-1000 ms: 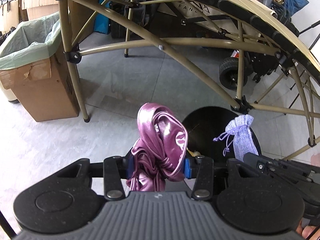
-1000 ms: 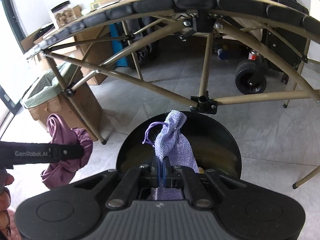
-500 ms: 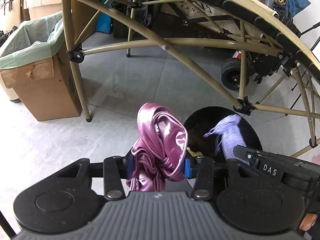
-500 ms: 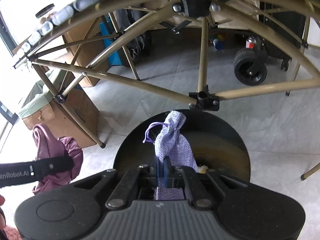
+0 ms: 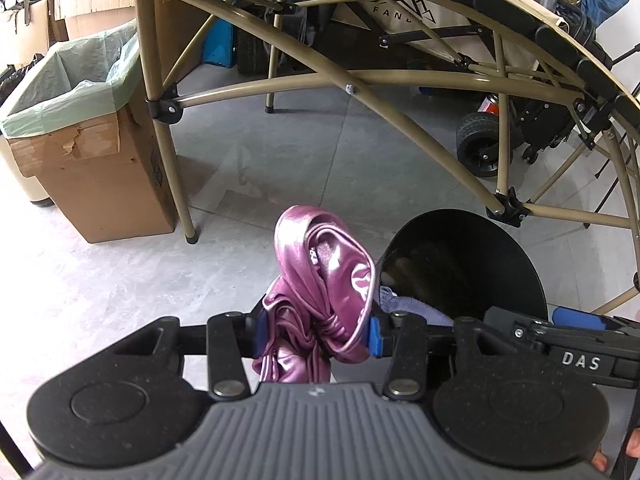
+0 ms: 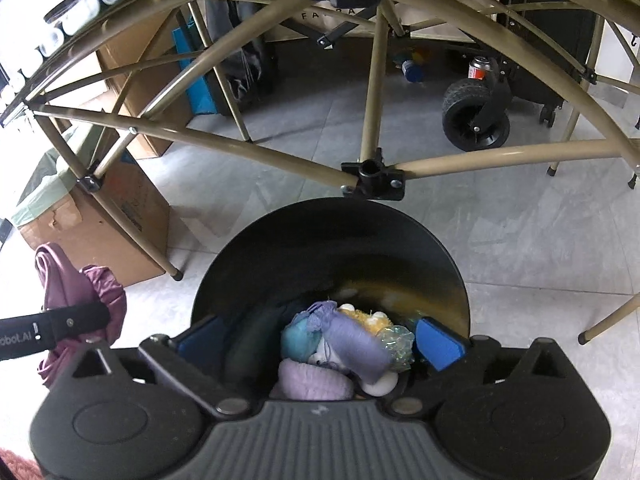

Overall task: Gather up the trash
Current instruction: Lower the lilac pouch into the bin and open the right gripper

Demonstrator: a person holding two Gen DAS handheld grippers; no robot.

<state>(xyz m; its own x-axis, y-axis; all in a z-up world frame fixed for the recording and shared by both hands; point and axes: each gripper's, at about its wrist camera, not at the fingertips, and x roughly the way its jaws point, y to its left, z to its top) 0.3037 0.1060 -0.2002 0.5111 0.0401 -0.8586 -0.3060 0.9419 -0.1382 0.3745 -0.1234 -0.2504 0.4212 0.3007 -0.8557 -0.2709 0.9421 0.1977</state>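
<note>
1. Fingers: right gripper point(image 6: 320, 344) jaws are opening, blue pads spread wide w/ nothing pressed between them; left gripper point(image 5: 314, 336) is clamped on the purple satin cloth point(image 5: 320, 280), both pads biting into the bunched fabric.
2. Landmark = black bin point(image 6: 328, 248), largest thing close by. It stands on the grey tile floor point(image 6: 520, 240) just in front of the tan table frame point(image 6: 372, 120). R gripper hangs directly over its mouth.
3. Cardboard box w/ green liner point(image 5: 76, 120) sits well left of the bin, beyond a frame leg. Prob. not the target here.
4. Cloth: held up beside the bin's left rim, outside it, not over the opening. Long axis roughly vertical, tail drooping below the pads.
5. Key relation: bin mouth lies to the right of the L fingers and lower. My read: L hand must shift right over the rim before letting go; R gripper is in that space and likely needs to clear first.
6. Lavender pouch point(image 6: 356, 344) lies inside the bin on top of other soft bits, below the R pads, free of them.
7. Hard to tell: bin's near rim hidden by gripper bodies; items under the pouch are a jumble, can't ID; cloth's lower end cut off.
</note>
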